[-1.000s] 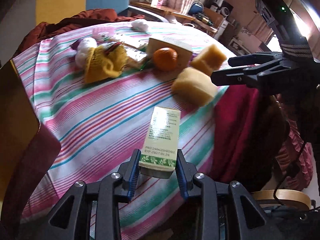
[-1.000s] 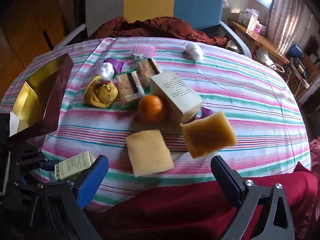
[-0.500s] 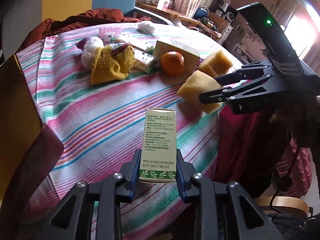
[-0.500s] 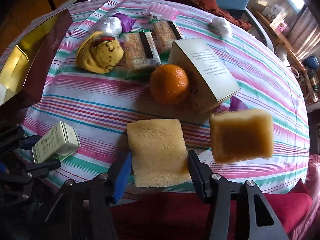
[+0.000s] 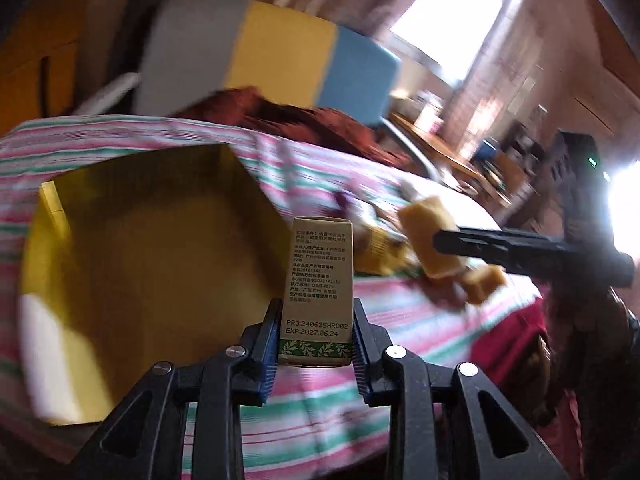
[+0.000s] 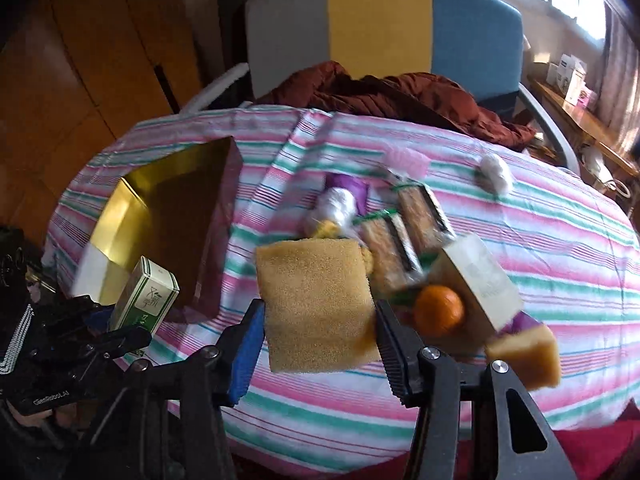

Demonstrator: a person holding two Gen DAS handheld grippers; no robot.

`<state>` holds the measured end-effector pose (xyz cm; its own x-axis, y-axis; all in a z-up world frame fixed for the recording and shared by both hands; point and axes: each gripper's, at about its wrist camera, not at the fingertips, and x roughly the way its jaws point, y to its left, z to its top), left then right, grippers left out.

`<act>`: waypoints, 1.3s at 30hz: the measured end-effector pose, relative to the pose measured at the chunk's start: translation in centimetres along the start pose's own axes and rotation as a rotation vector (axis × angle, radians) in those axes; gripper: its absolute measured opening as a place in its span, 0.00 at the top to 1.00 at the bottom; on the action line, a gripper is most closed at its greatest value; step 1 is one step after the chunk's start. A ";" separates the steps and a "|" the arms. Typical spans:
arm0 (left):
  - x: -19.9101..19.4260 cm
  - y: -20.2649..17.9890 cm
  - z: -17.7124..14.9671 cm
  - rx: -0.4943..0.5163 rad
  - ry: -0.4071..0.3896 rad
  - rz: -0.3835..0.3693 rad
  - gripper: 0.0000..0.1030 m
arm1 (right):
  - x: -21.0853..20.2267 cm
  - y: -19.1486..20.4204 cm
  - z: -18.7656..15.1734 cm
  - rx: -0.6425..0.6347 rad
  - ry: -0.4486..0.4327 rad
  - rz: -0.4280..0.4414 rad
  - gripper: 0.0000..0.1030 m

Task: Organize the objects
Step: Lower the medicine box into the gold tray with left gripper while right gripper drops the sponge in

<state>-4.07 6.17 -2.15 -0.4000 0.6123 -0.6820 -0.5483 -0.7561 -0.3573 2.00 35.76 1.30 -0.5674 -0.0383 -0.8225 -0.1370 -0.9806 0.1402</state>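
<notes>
Right wrist: right gripper [image 6: 318,346] grips sponge [image 6: 318,304], left gripper [image 5: 316,346] clamps carton [image 5: 318,284] nr gold box [image 5: 152,264], prob. open.

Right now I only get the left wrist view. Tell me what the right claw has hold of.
Observer: The right claw is shut on a flat yellow sponge, gripped by its two side edges.
Operator: List what lies behind it.
Observer: Two wrapped snack bars lie side by side, and an orange sits against a tan carton.
Operator: Describe the far face of my box.
Observer: The small box in the left claw is white on that face, with green stripes along its edges.
</notes>
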 end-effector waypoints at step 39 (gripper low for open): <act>-5.7 6.4 -2.5 -0.188 -0.113 0.472 0.51 | 4.9 15.9 -0.6 -0.166 -0.198 0.025 0.00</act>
<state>-3.42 -2.76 -2.13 -0.6545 0.2083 -0.7268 -0.1519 -0.9779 -0.1435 -2.49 19.86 -0.88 -0.7188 -0.0409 -0.6940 0.0055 -0.9986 0.0533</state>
